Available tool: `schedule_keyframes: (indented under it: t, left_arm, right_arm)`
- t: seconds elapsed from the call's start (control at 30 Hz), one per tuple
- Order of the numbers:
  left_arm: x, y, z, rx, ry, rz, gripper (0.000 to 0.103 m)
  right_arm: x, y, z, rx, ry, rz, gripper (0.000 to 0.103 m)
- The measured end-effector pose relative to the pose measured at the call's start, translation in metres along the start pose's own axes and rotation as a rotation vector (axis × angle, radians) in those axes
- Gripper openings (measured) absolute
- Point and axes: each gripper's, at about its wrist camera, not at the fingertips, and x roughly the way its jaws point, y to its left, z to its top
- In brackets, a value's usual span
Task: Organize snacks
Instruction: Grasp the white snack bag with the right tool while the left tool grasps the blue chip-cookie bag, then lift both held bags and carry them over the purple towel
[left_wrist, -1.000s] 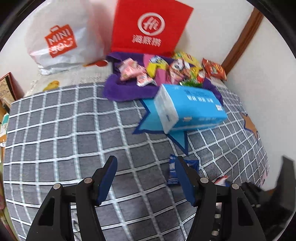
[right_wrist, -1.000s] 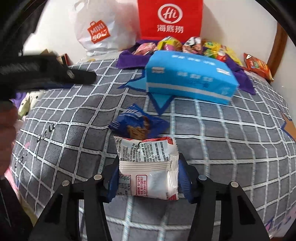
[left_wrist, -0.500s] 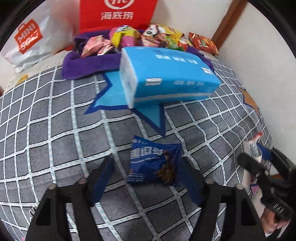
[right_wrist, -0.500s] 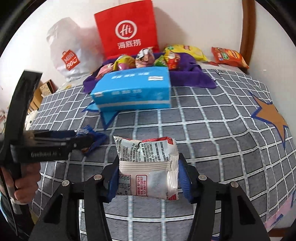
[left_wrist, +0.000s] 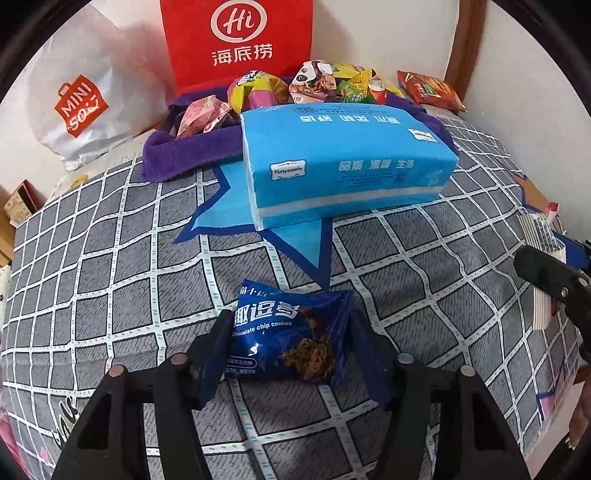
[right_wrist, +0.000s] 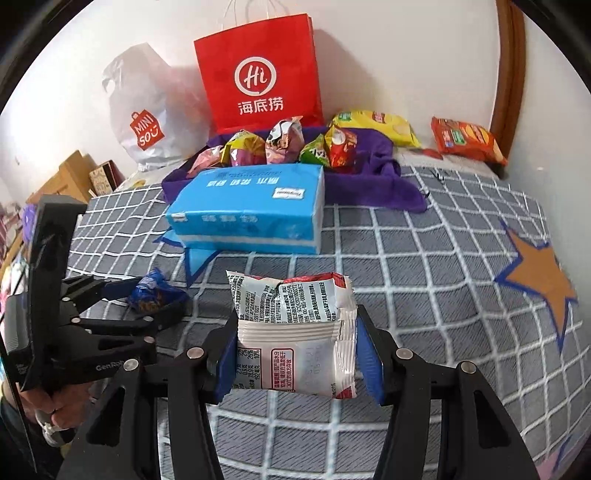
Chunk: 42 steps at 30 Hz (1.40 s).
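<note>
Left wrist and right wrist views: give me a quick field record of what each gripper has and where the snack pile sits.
left gripper: jaws closing around the blue cookie packet, which lies on the checked bedcover
right gripper: shut on the white snack packet, held above the bedcover
tissue pack: blue, on the bedcover beyond the cookie packet
snack pile: on the purple cloth behind the tissue pack
red paper bag: upright against the wall
</note>
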Motion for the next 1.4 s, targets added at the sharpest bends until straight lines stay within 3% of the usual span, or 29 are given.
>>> schedule_keyframes:
  t: [0.13,0.53,0.73,1.13,1.4]
  left_arm:
    - [0.001,-0.006,0.002,-0.005,0.0,0.005,0.048]
    - [-0.005,0.0,0.005,-0.096,0.004,-0.004,0.044]
    - [-0.012,0.001,0.009,-0.14,-0.007,-0.042,0.044]
    - [-0.032,0.004,0.011,-0.165,-0.011,-0.105,0.044]
    - [-0.052,0.003,0.026,-0.117,-0.033,-0.158,0.044]
  right_arm:
    - [0.008,-0.009,0.006,-0.005,0.019,0.026,0.055]
    - [0.023,-0.009,0.013,-0.061,0.052,0.077,0.055]
    - [0.025,-0.006,0.015,-0.082,0.061,0.09,0.055]
    - [0.01,-0.005,0.015,-0.062,0.041,0.071,0.055]
    - [-0.013,-0.004,0.022,-0.025,-0.005,0.029,0.055]
